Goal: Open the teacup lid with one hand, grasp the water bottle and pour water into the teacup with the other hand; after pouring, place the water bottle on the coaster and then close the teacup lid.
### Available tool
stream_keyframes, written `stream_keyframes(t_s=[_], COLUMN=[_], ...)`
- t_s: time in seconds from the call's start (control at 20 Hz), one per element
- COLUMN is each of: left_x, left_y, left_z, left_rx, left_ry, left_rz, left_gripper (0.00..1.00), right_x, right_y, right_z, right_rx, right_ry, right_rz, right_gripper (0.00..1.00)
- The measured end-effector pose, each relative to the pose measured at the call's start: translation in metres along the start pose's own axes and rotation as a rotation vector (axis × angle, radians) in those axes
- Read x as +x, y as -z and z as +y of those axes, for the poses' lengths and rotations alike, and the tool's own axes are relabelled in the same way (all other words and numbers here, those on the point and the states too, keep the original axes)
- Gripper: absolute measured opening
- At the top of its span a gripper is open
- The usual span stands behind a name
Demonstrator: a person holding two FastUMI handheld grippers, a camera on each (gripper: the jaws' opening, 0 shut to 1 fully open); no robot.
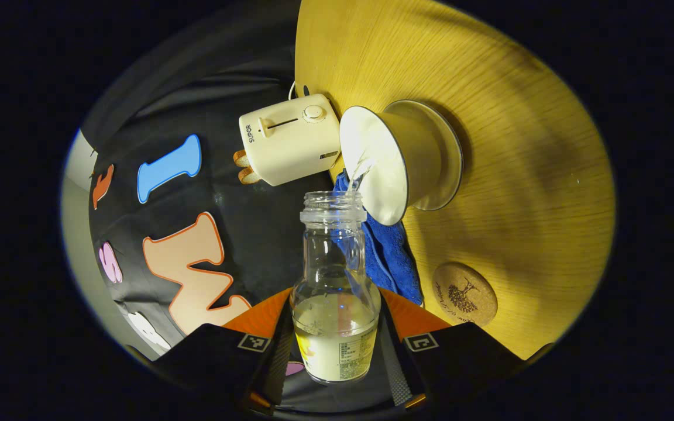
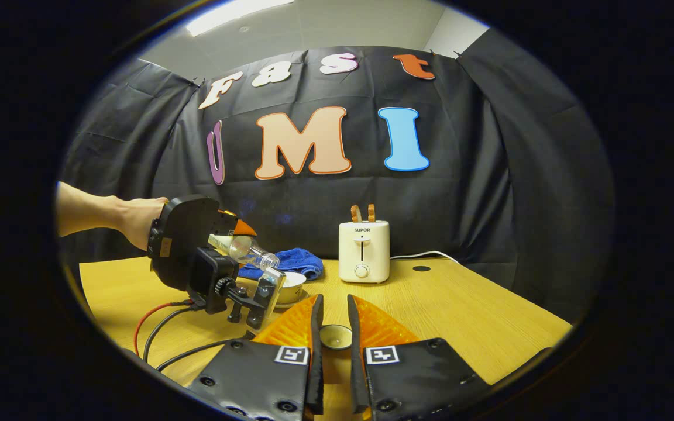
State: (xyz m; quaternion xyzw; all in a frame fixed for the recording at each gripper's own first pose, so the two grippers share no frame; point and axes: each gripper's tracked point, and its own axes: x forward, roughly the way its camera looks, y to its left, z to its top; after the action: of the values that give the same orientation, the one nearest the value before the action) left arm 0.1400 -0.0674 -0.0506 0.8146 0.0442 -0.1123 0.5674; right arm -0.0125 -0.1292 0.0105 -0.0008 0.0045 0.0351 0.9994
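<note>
Your left gripper (image 1: 337, 345) pinches the water bottle (image 1: 334, 292) low on its body, both fingers pressed to its sides, and tips it so the neck points into the teacup (image 1: 398, 161); a thin stream runs from the mouth into the cup, which sits on the wooden table (image 1: 518, 146); holding it low keeps the neck free over the rim. Your right gripper (image 2: 334, 327) hovers nearby with its fingers close about the teacup lid (image 2: 336, 336), apparently gripping its knob, held aside so the cup stays open. The coaster (image 1: 464, 293) lies bare on the table near the cup, ready for the bottle; a blue cloth (image 1: 387, 257) is bunched just beside the cup, and a toaster (image 1: 290, 140) stands behind it; I judge the cloth the likelier snag when you swing the bottle across.
</note>
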Motion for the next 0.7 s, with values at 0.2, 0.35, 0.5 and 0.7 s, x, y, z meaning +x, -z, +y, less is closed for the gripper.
stream_keyframes(t_s=[0.2, 0.35, 0.5, 0.7], left_x=[-0.002, -0.003, -0.003, -0.004], left_y=[-0.003, -0.005, -0.006, -0.003], left_z=[0.003, 0.005, 0.007, 0.011], left_rx=[0.049, 0.096, 0.144, 0.218], left_ry=[-0.013, -0.025, -0.028, -0.018], left_rz=[0.004, 0.004, 0.009, 0.016], left_gripper=[0.67, 0.67, 0.67, 0.67], right_x=[0.001, 0.0, 0.0, 0.001], right_y=[0.001, 0.0, 0.0, 0.001], right_z=[0.0, 0.0, 0.0, 0.0], right_rx=[0.001, 0.0, -0.001, 0.001], right_ry=[-0.001, -0.001, -0.001, -0.004], right_rz=[0.001, 0.0, 0.0, 0.001], right_gripper=[0.21, 0.21, 0.21, 0.21])
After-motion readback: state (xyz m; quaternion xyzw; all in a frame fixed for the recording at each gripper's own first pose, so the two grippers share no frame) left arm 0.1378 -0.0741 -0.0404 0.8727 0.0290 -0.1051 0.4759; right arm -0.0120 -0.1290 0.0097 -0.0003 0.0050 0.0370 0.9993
